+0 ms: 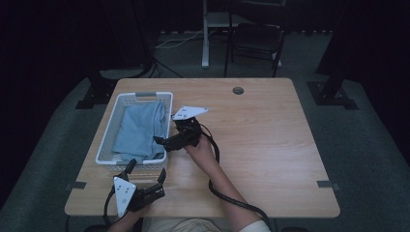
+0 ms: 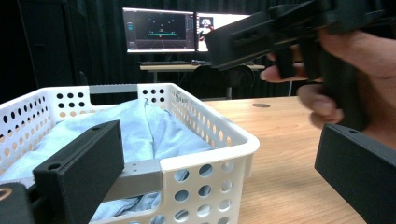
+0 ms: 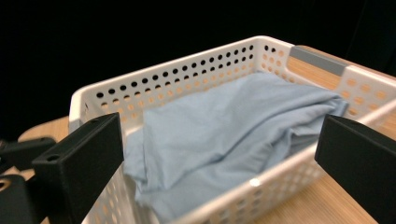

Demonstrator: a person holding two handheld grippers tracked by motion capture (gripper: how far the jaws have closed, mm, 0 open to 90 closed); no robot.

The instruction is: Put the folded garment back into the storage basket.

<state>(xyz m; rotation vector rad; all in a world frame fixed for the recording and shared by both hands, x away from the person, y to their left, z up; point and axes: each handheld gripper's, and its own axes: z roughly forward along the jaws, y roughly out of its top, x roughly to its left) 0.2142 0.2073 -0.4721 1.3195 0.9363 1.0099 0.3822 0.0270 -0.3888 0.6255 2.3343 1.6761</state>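
Light blue cloth [image 1: 139,129] lying crumpled inside white perforated basket [image 1: 107,136] at the table's [image 1: 270,140] left. Right gripper [image 1: 162,141] at the basket's right rim, jaws apart, empty. Left gripper [image 1: 147,174] just before the near wall, jaws apart. Office chair [image 1: 256,38] well beyond.

Lab / recording studio setup, not a home.
Black curtains [image 1: 58,34] all round, grey carpet floor [image 1: 367,145], single wooden surface [image 1: 270,145] with cable grommet [image 1: 238,90], stand bases [image 1: 333,94] at the sides, folding chair [image 1: 255,38] behind. Two lit monitors [image 2: 159,30] on a desk at the back.
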